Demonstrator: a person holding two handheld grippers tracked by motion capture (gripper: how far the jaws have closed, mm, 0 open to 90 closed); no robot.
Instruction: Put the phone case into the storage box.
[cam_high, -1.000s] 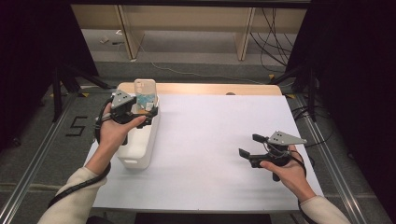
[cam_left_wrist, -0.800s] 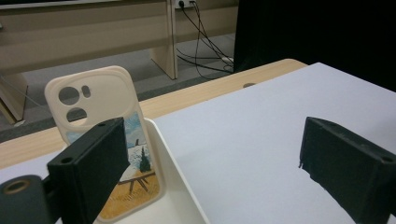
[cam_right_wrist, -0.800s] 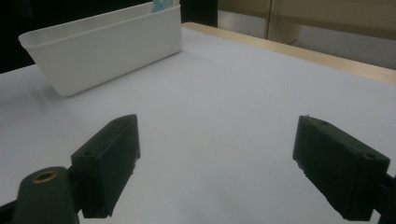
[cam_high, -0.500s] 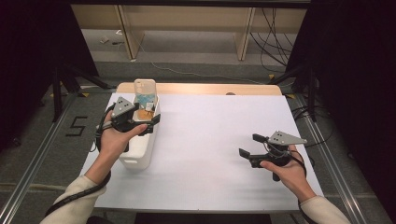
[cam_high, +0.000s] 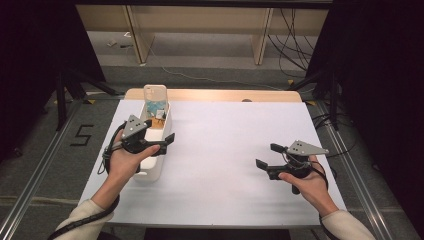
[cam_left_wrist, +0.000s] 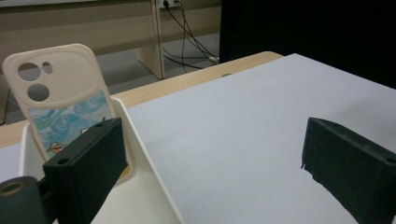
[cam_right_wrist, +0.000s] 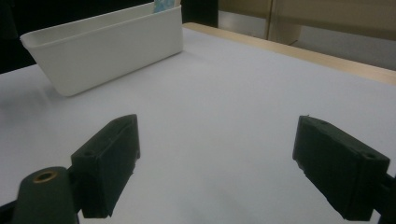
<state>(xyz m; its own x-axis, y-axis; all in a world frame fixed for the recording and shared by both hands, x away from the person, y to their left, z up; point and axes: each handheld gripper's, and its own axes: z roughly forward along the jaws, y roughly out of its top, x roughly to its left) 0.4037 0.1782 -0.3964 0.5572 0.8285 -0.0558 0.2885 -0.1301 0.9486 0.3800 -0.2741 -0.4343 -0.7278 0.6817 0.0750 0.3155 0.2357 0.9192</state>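
Left gripper (cam_high: 162, 141): held in the left hand (cam_high: 125, 160), forearm entering from the bottom left; body hovers over the near half of the bin (cam_high: 150, 170), pointing toward the table's far right. Jaws wide apart, nothing between them; in the left gripper view one jaw stands over the bin's interior, the other over bare sheet.

Bin: white, long and narrow, lying lengthwise near the left edge of the sheet (cam_high: 225, 140). Contents: a phone case (cam_high: 154, 98), cream with a blue swirl print and camera cut-outs, standing upright against the far end wall and rising above the rim; small orange and white items beside its foot, too small to identify. Near half of the bin is hidden under the hand.

Sheet: white, covering most of the table (cam_high: 210, 94), whose wooden strip shows along the far edge. The wide middle stretch between bin and right gripper (cam_high: 267, 156) is bare.

Right gripper: held in the right hand (cam_high: 305, 182) low over the sheet near the right edge, pointing left toward the bin, well apart from it. Jaws wide apart, holding nothing.

Surrounds: metal rails on the floor along both sides of the table; cables on the floor beyond the far edge.
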